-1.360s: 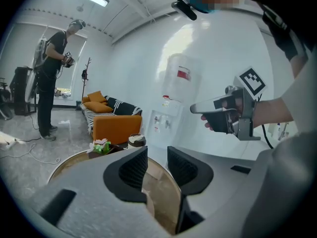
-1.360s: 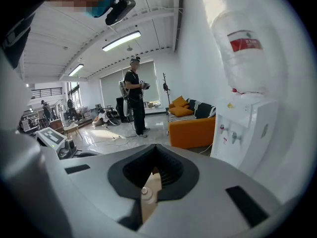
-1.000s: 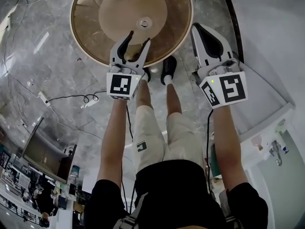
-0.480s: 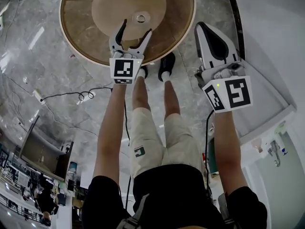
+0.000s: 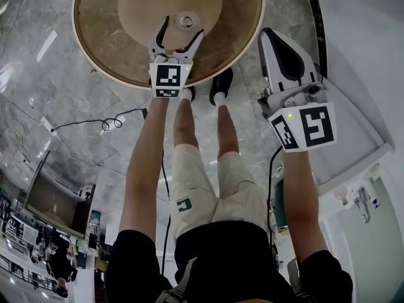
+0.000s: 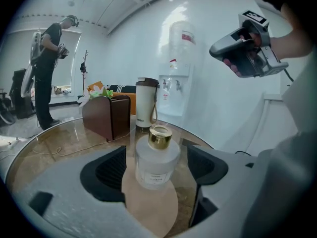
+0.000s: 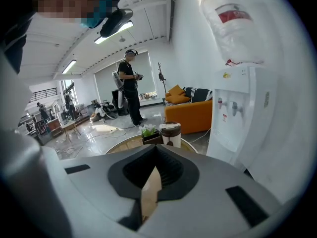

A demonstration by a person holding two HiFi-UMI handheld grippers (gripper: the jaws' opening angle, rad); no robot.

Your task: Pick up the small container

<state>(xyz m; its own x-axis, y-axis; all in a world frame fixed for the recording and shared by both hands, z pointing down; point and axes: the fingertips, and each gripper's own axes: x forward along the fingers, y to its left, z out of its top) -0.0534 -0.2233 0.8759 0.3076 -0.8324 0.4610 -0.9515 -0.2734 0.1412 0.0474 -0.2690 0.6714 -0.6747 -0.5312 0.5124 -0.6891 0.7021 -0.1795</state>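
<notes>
— Well, overhead: the small frosted glass container (image 5: pixel 185 21), gold cap?
— On the round wooden table (image 5: pixel 237 36), between the jaws of the left gripper (image 5: pixel 184 28), which are opening.
— Left gripper view?
— Its pads (image 6: pixel 106 175) flank it, untouching; contents unclear.
— Right gripper view?
— That right gripper (image 7: pixel 154 162): clenched, empty.

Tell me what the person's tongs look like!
Both tongs are light grey with black ribbed pads. The left gripper and the right gripper each end in a white cube with black square markers. The person wears black short sleeves.
</notes>
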